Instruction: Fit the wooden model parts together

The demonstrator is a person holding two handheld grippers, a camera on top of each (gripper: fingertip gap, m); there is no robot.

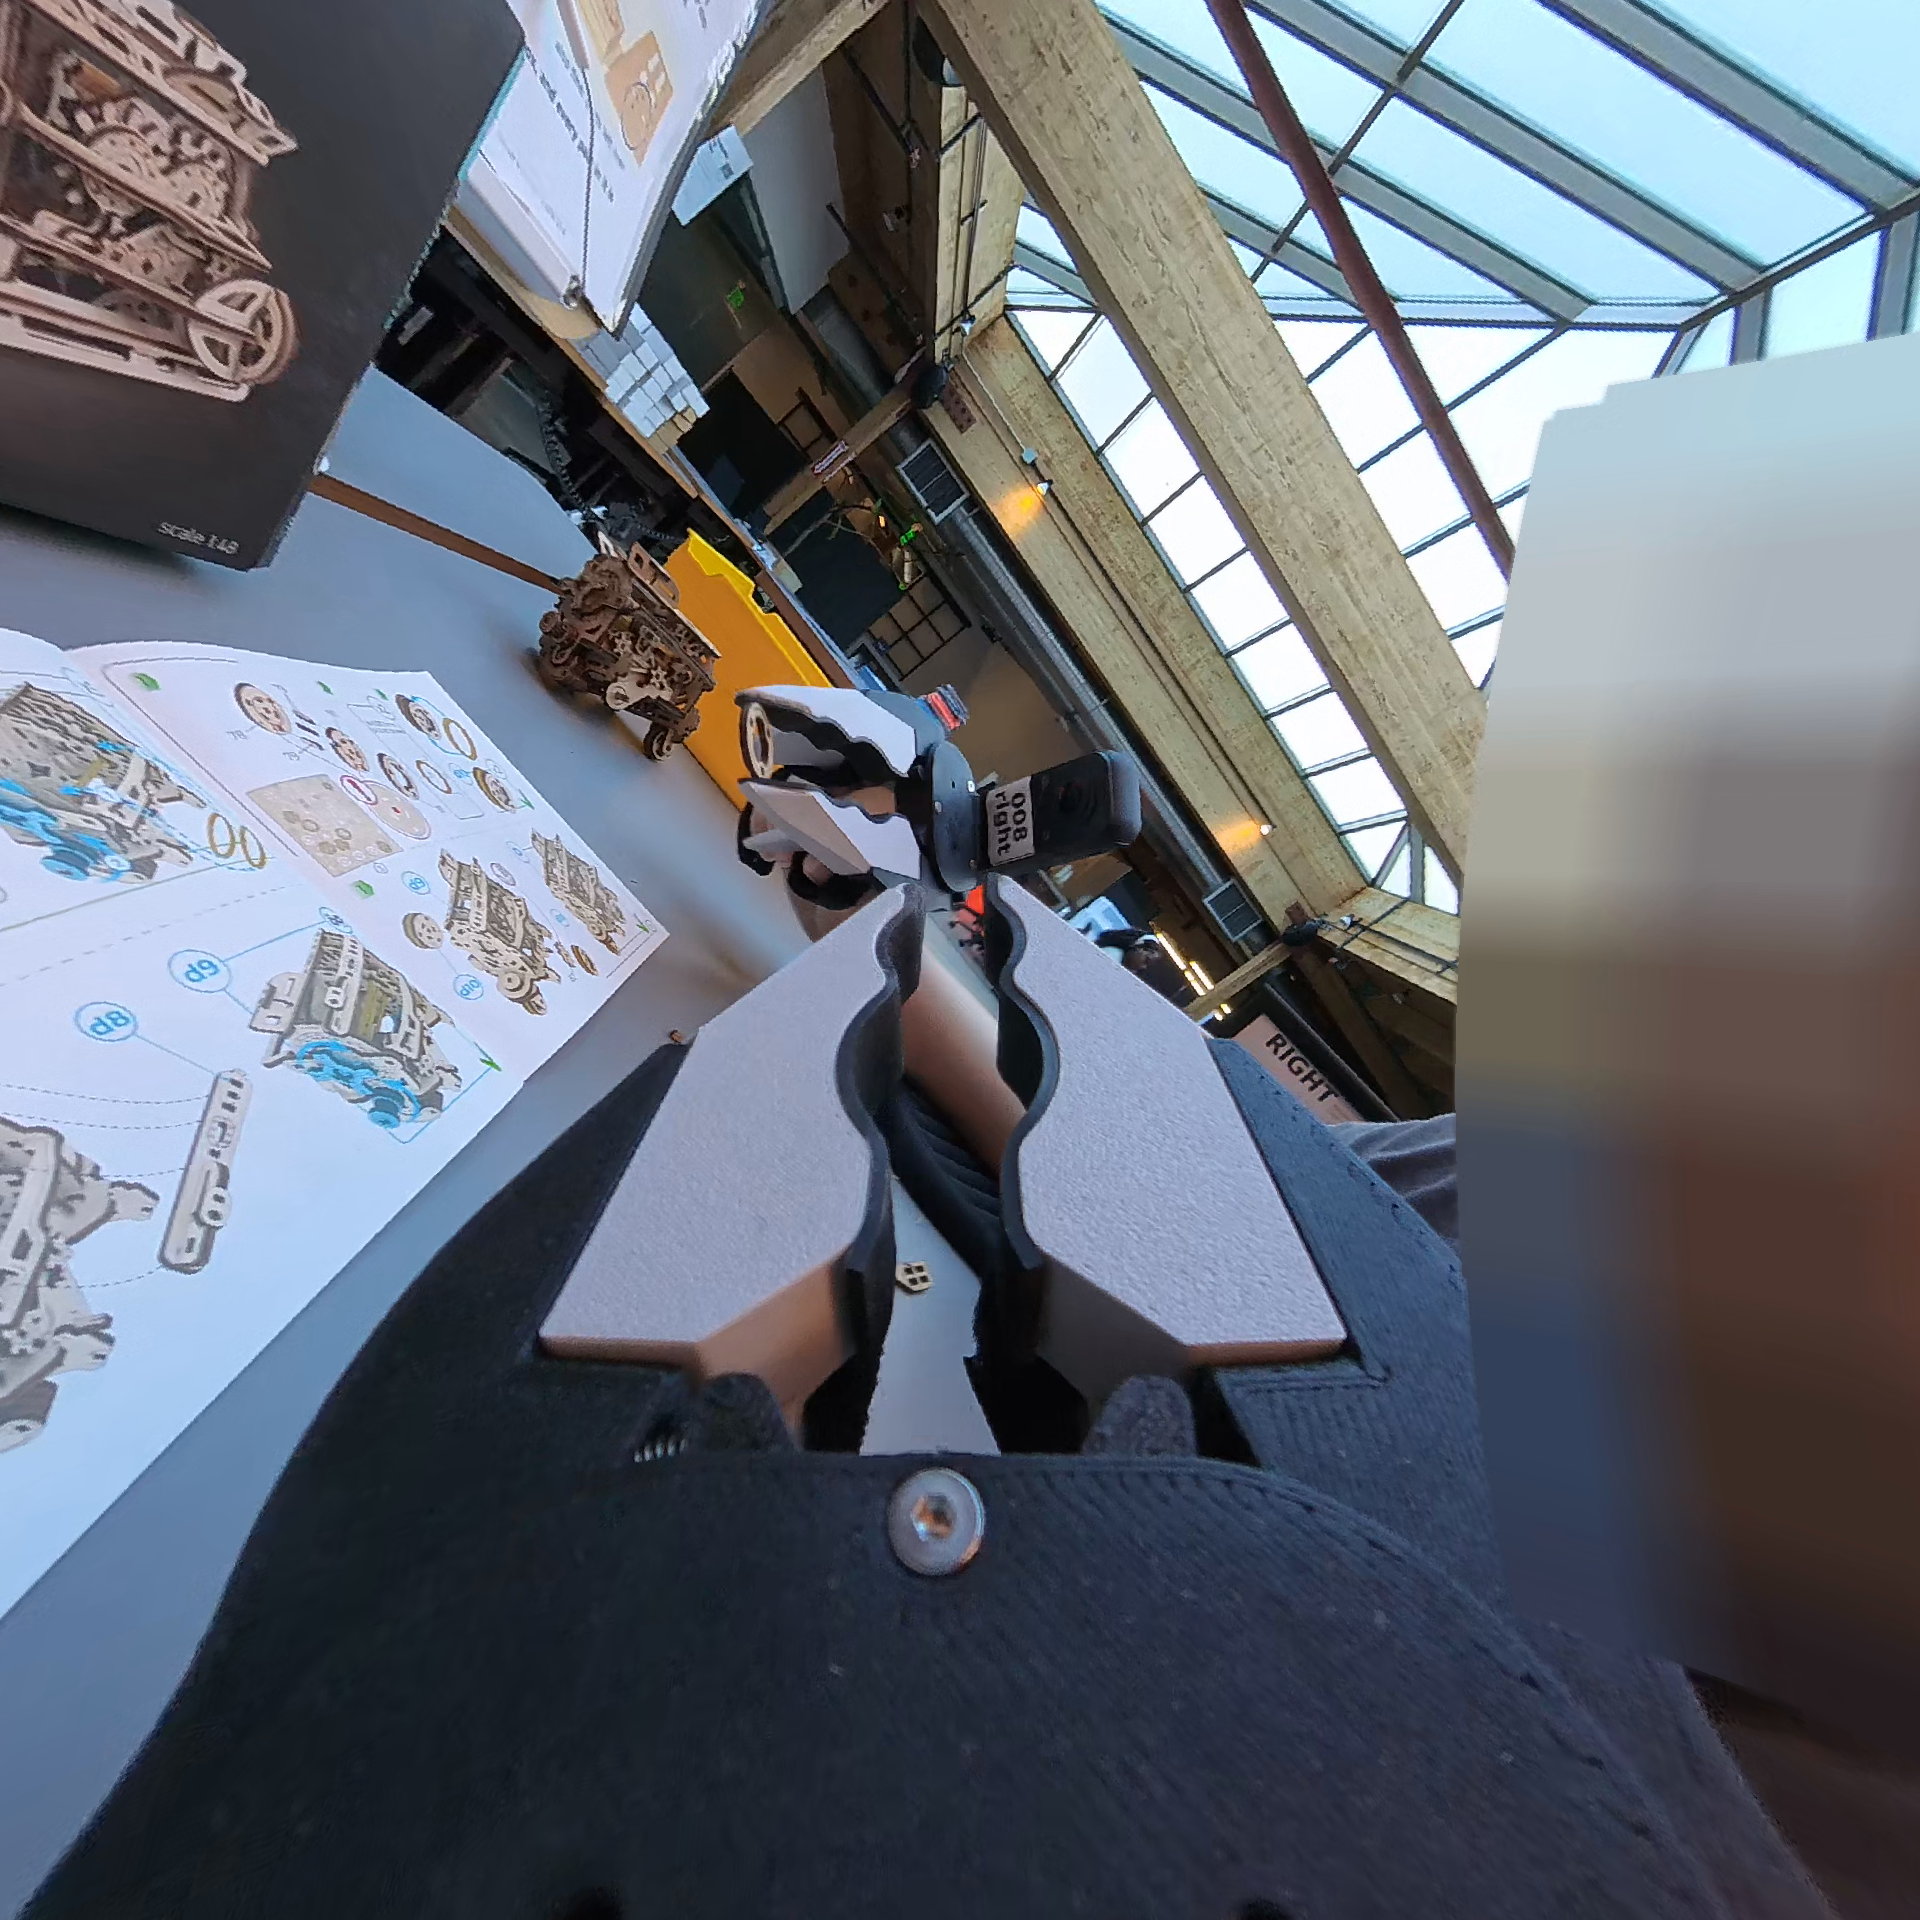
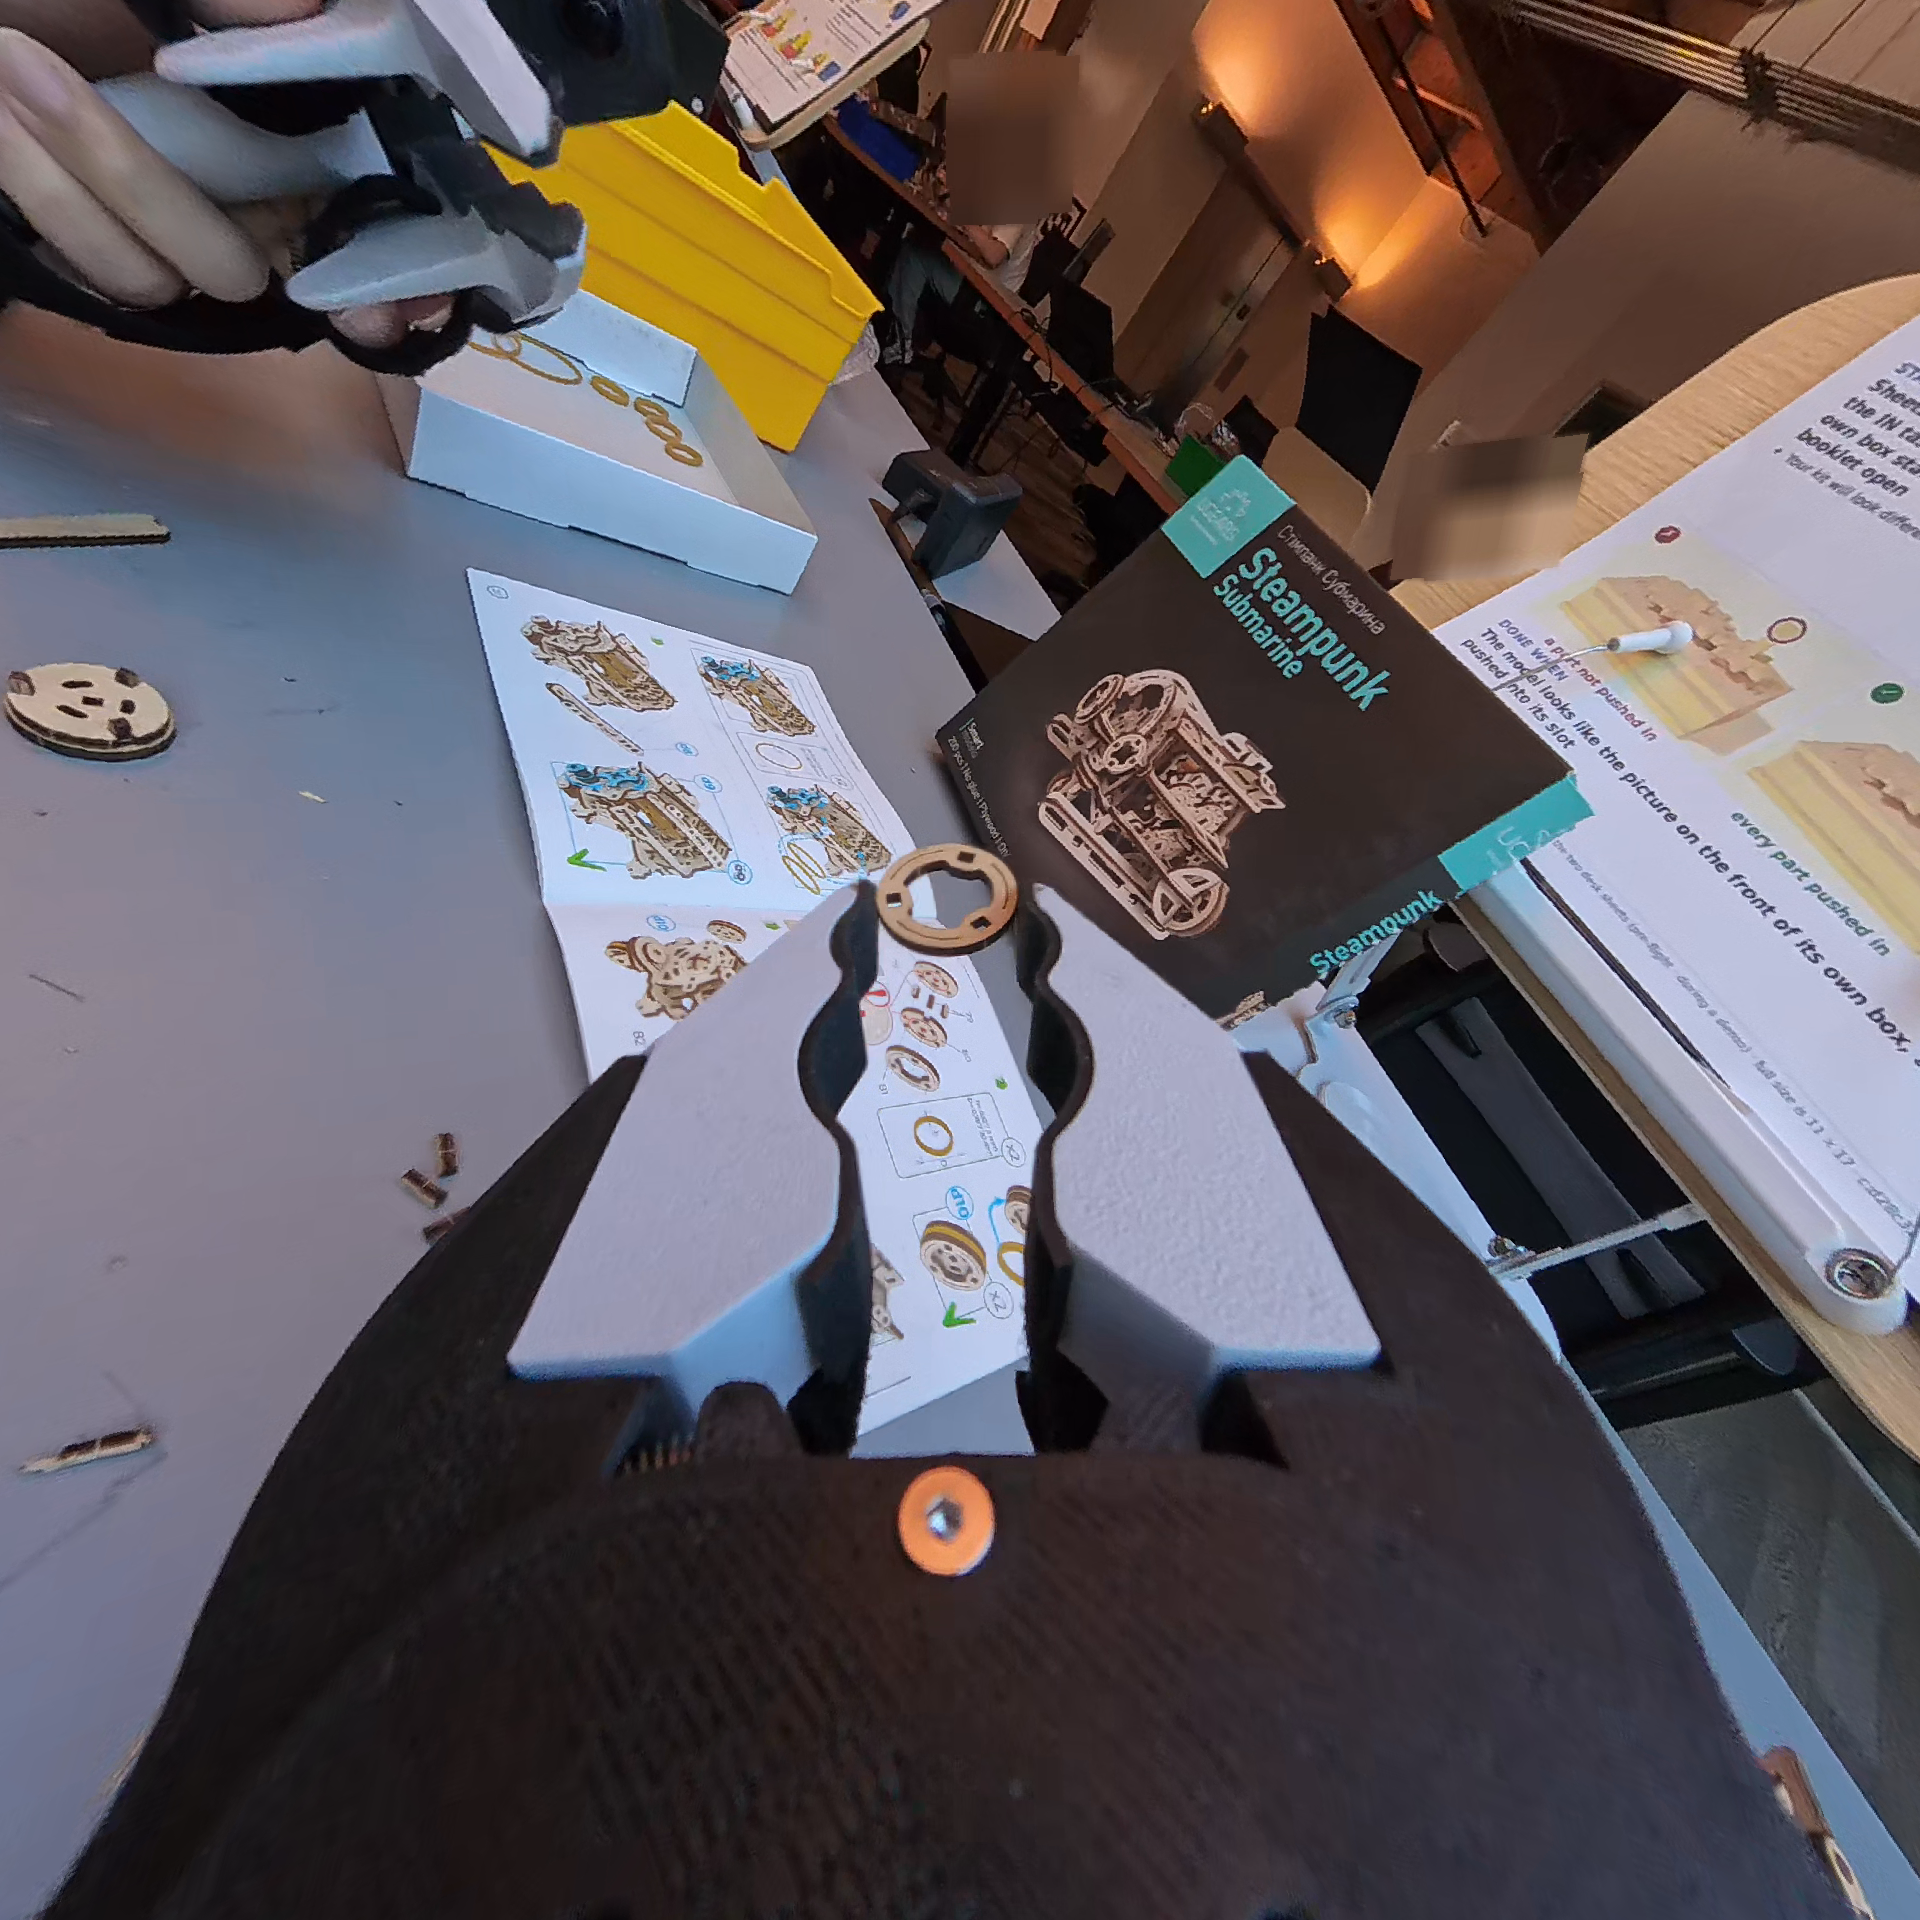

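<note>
My right gripper (image 2: 951, 904) is shut on a thin wooden ring (image 2: 945, 899) with notches on its inner edge, and holds it by the fingertips above the open instruction booklet (image 2: 707, 790). In the left wrist view the right gripper (image 1: 767, 764) shows farther off with the ring (image 1: 758, 732) at its tips. My left gripper (image 1: 951, 899) is open and empty, raised above the grey table (image 1: 436, 582) and tilted upward. The part-built wooden model (image 1: 629, 649) stands on the table beyond the booklet (image 1: 312, 883). A round wooden disc (image 2: 88, 712) lies at the left.
The dark kit box (image 2: 1247, 769) leans at the right beside a stand with a printed sheet (image 2: 1714, 831). A white tray (image 2: 623, 509) holds wooden rings, with yellow bins (image 2: 707, 260) behind. A hand holds the left gripper's handle (image 2: 343, 187). Small wood bits (image 2: 431, 1184) lie about. There is about 15 cm between the tips of the two grippers. The left tips stand about 15 cm off the round wooden disc (image 2: 88, 712).
</note>
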